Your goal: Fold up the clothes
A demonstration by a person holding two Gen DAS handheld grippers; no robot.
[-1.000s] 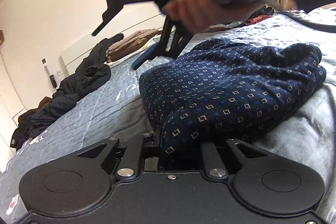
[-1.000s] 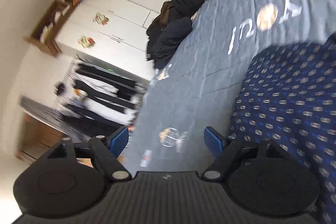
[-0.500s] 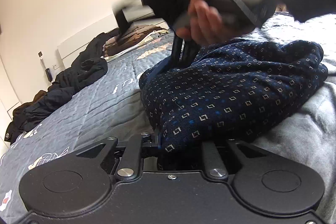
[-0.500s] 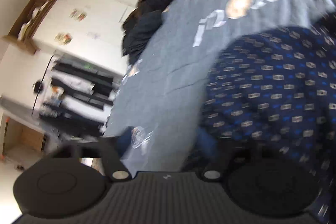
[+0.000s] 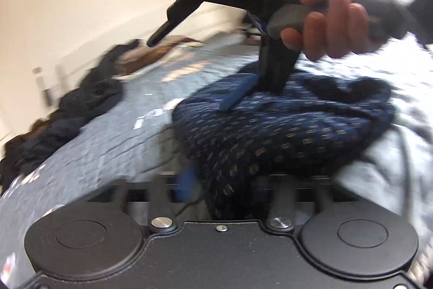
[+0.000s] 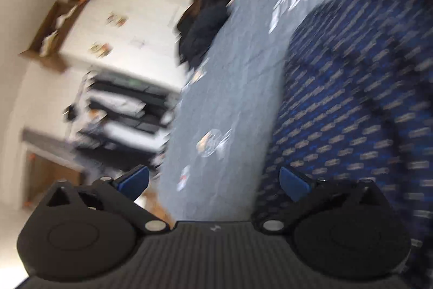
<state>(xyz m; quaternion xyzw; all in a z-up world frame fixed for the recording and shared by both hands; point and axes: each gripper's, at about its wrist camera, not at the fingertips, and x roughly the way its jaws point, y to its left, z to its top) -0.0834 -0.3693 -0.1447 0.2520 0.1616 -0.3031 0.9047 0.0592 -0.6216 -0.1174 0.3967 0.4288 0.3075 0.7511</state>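
A navy garment with a small square pattern (image 5: 284,132) lies bunched on the grey bedspread (image 5: 113,151). My left gripper (image 5: 219,188) is shut on the garment's near edge, which hangs between its fingers. My right gripper (image 6: 213,180) is open and empty. In the left wrist view it (image 5: 194,72) hovers over the garment's far side, one blue pad (image 5: 238,96) touching the cloth, the other finger raised in the air. The garment fills the right of the right wrist view (image 6: 351,113).
A pile of dark clothes (image 5: 67,113) lies along the bed's far left edge, with brown clothes (image 5: 167,45) behind it. The right wrist view shows a white wardrobe (image 6: 121,26) and shelves with folded items (image 6: 124,110) beyond the bed.
My right gripper has come down onto the garment's far side and its jaws stand wide apart. My left gripper still holds the garment's near edge.
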